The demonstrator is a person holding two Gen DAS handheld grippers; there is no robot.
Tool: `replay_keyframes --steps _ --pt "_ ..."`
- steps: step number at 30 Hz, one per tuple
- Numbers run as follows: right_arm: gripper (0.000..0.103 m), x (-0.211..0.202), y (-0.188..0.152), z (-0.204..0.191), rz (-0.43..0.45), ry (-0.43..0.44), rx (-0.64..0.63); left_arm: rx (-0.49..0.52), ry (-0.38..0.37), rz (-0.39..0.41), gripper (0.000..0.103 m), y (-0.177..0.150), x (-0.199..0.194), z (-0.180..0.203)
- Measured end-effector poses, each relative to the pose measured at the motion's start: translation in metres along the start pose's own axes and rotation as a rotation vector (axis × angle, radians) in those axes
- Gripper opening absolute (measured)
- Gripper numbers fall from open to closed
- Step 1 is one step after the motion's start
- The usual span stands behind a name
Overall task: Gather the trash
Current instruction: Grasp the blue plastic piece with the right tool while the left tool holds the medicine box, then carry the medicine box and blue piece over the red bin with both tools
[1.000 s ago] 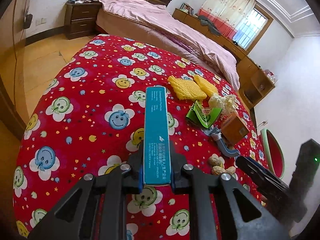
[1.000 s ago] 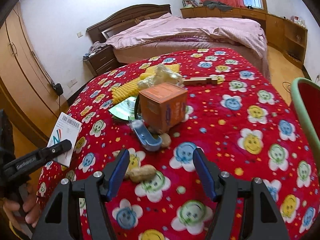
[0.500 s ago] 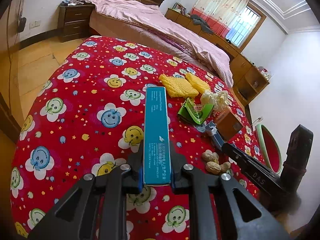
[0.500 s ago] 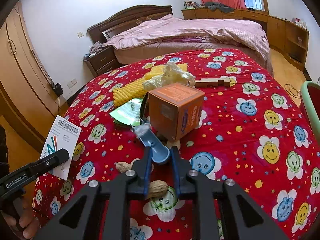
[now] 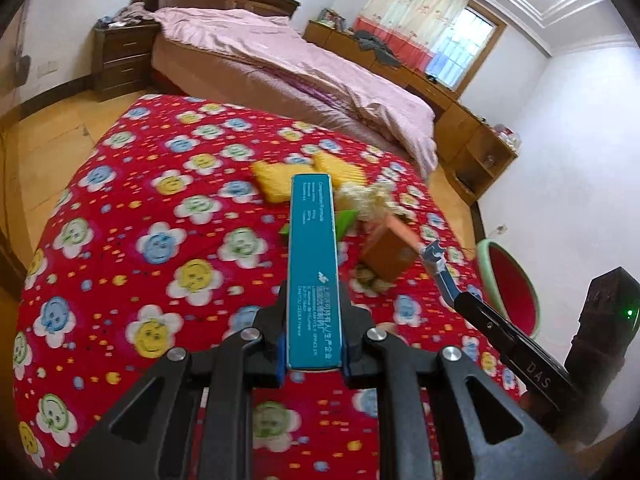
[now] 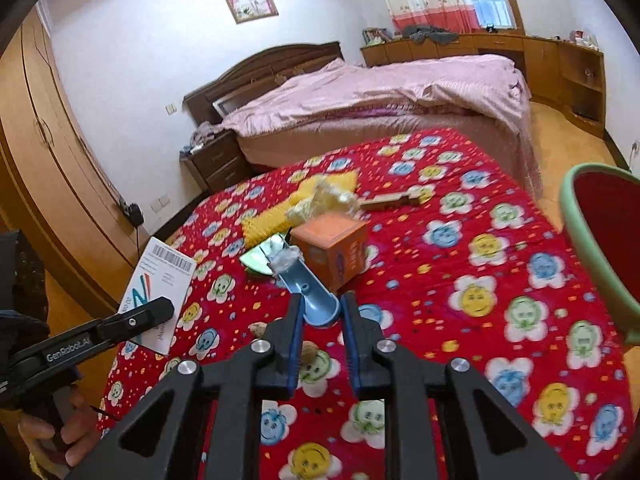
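Observation:
My left gripper (image 5: 314, 346) is shut on a long flat teal carton (image 5: 314, 264), held above the red flowered cloth (image 5: 132, 216). In the right wrist view the same carton (image 6: 160, 276) shows its white barcode face at the left. A blue plastic piece (image 6: 310, 300) with a whitish wad at its far end is clamped in my right gripper (image 6: 320, 318), lifted just off the cloth. The left wrist view shows that piece (image 5: 438, 266) jutting from the right gripper (image 5: 460, 300). An orange box (image 6: 332, 246) stands right behind it.
Yellow ridged pads (image 6: 264, 224), a crumpled pale wad (image 6: 320, 200), a green wrapper (image 6: 258, 258), a wooden stick (image 6: 394, 200) and peanuts (image 6: 312, 350) lie on the cloth. A red bin with a green rim (image 6: 592, 248) stands at the right edge. A bed is behind.
My right gripper went from open to shut on the blue plastic piece and raised it. The left gripper rose with the teal carton still in it.

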State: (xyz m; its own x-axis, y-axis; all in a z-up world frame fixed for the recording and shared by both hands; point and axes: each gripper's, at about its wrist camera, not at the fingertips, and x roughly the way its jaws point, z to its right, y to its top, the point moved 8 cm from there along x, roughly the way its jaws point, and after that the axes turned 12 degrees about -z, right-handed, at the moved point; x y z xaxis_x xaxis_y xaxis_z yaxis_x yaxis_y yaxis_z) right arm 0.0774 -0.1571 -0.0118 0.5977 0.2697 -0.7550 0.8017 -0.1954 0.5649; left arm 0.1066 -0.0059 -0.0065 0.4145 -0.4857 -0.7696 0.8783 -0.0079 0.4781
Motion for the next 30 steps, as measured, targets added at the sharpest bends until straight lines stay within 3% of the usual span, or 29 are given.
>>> replay_keyframes --steps 13,30 --pt "0.020 -0.073 0.011 0.072 0.129 -0.078 0.127 0.141 -0.084 -0.043 0.018 0.013 0.012 0.087" --pt "0.020 -0.127 0.013 0.199 0.216 -0.214 0.307 0.314 -0.141 -0.114 0.018 0.027 0.070 0.208"
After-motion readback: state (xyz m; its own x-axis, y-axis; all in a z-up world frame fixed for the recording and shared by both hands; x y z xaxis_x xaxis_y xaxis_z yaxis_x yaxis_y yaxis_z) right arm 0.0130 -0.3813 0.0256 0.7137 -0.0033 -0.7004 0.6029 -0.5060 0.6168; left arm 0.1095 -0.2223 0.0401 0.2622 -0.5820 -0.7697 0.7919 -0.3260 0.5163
